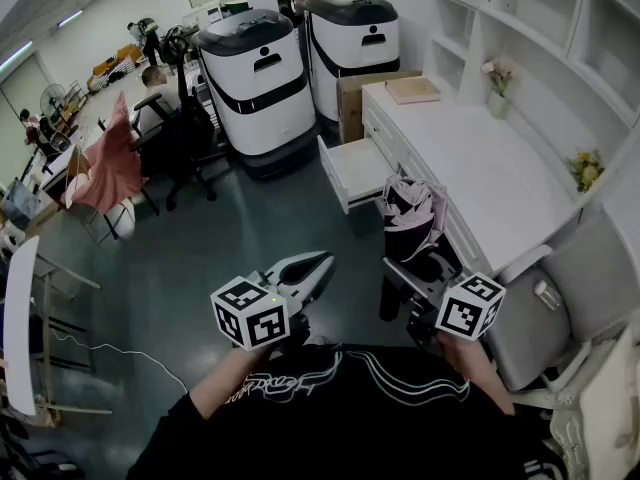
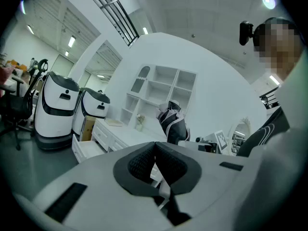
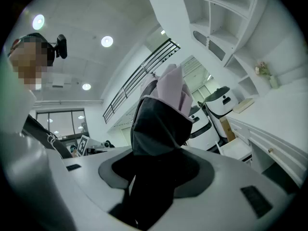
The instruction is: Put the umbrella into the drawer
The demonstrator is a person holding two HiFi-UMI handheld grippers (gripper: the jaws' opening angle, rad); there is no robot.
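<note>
**Umbrella gripped, open drawer just ahead**

The right tongs are clamped on the folded umbrella. They grip its dark lower part, so the pink and black canopy sticks out forward past the tips. The umbrella hangs in the air beside the front of the white desk, on the near side of the open drawer, and is not yet inside. Held by one end like this, the bundle can probably be led into the drawer tip first. The left tongs are clenched tight on nothing. They sit off to the left over the floor, likely kept clear while the right carries.
</note>
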